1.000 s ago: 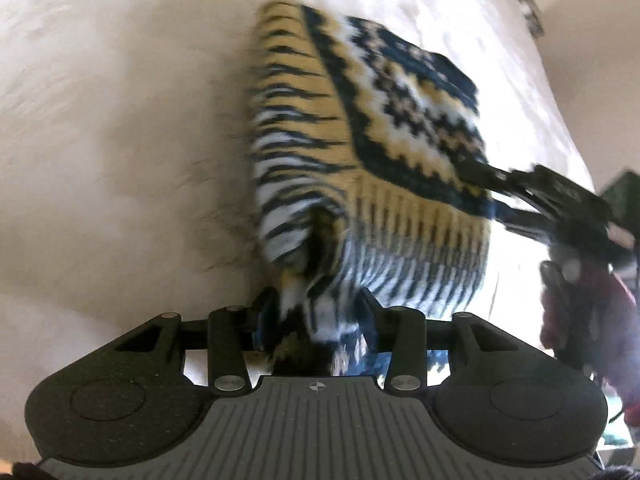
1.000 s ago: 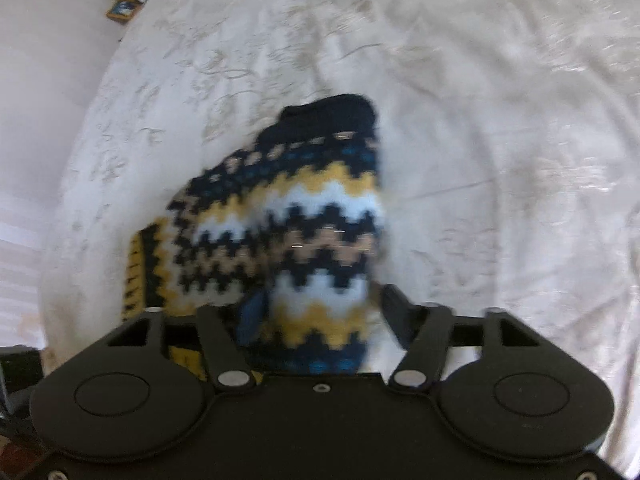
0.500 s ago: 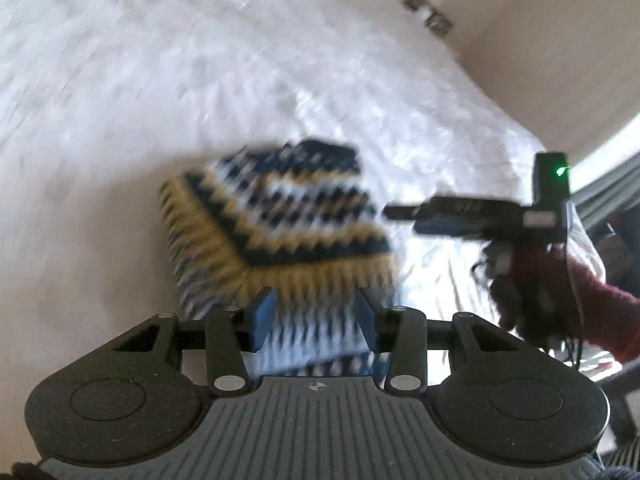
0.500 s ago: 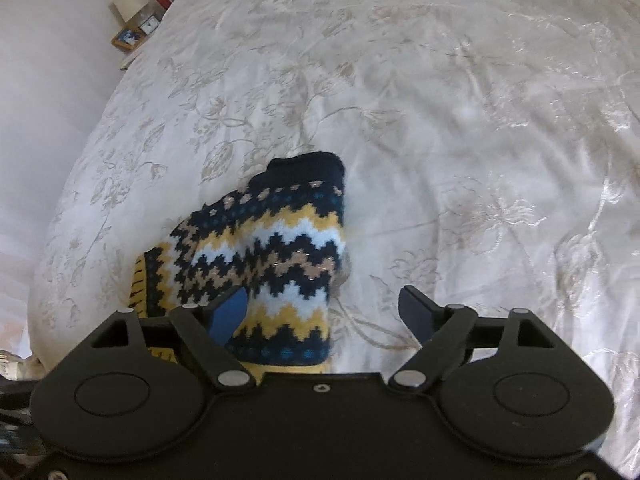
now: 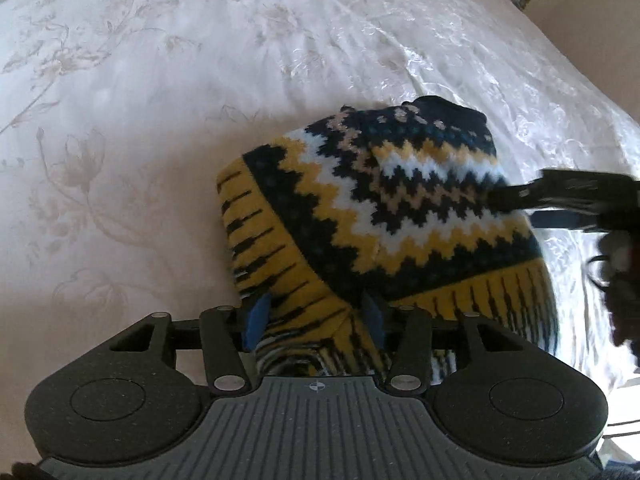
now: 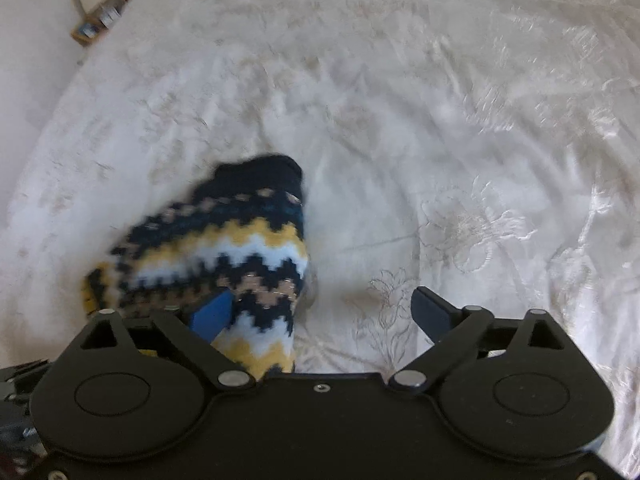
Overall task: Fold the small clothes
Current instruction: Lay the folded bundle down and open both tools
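No readable text, label, brand or number showed in either view. The only sign was a small round crosshair mark (image 5: 315, 387) on the ribbed grey body of the left gripper (image 5: 315, 317).

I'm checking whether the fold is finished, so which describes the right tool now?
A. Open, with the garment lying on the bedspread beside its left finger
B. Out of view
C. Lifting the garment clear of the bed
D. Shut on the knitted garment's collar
A: the right tool stands wide open, gripping nothing, with the patterned knitted sweater lying on the white bedspread.
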Demonstrator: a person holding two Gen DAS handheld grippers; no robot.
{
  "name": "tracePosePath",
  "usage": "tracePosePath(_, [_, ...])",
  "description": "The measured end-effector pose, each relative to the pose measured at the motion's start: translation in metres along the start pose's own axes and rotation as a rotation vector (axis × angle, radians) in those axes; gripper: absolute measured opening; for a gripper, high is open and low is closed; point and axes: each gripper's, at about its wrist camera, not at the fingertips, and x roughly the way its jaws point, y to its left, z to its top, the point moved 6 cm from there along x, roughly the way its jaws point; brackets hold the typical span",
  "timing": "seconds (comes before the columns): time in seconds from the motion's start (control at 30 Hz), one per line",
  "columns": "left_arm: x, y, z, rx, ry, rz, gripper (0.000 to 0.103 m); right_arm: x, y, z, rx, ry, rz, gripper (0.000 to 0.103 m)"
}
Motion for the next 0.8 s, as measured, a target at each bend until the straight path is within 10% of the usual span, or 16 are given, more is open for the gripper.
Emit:
tracePosePath(0.2, [0.001, 0.003, 0.001, 0.0, 0.006, -0.008, 0.053, 0.031, 0.007, 0.006, -0.062, 0.034, -0.094, 0.102])
tracePosePath(0.5, [0.005, 0.016, -0.005, -0.085, 0.028, -0.032, 0.072, -0.042, 0.021, -0.032, -0.07, -0.091, -0.078, 0.101])
tracePosePath(0.8, [0.008, 0.013, -0.009, -0.039, -0.012, 0.005, 0.093, -0.008, 0.002, -0.073, -0.033, 0.007, -0.129, 0.102])
